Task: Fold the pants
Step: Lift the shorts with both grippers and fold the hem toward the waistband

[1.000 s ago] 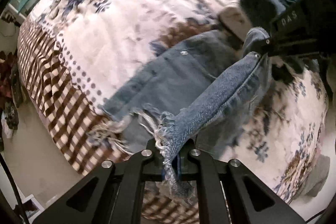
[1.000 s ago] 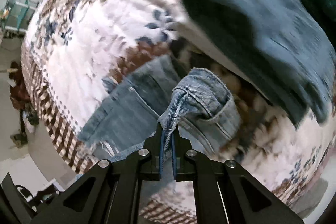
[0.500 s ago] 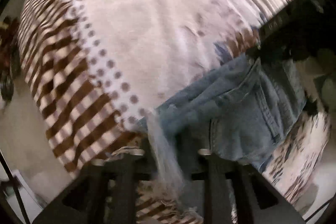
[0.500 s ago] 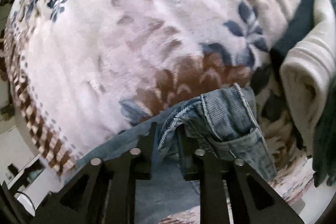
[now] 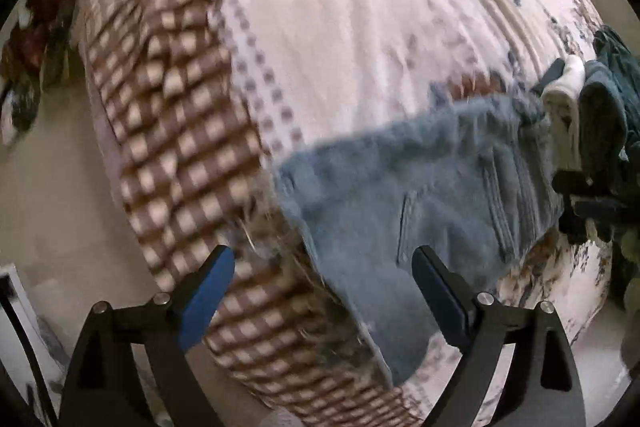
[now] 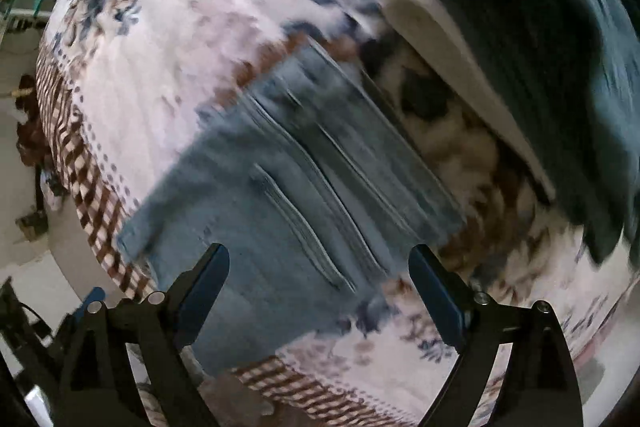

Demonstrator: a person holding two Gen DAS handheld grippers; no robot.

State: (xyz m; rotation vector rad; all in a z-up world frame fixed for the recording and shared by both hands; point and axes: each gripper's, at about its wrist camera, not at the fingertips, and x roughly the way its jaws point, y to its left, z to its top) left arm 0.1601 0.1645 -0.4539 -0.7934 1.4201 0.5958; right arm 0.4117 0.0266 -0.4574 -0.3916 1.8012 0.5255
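In the left wrist view the left claw (image 5: 322, 267) stands with its two blue-padded fingers spread wide apart and nothing between them, hanging above the near edge of the bed. The denim pants (image 5: 420, 195) lie flat on the floral blanket (image 5: 340, 39), running from about 6 o'clock in that view up toward 2 o'clock, with a frayed hem at the 8 o'clock end and a stitched pocket seam toward 3 o'clock. The blanket's brown-and-cream checked border (image 5: 180, 131) drapes down the bed's side at 9 o'clock, and pale floor shows beyond it. At 3 o'clock, just past the far end of the denim, sits a pile of folded clothes (image 5: 592, 119) in white and dark teal; whether it touches the pants is hard to tell through the blur. In the right wrist view the right claw (image 6: 318, 263) is likewise wide apart and grips nothing, poised over the same pants (image 6: 288, 195), which fill the centre and reach from 7 o'clock to 1 o'clock, their parallel seams smeared by motion blur. A large dark teal garment (image 6: 540, 67) over a cream one fills the 2 o'clock corner, lying near the pants' upper end on the blanket (image 6: 180, 39).
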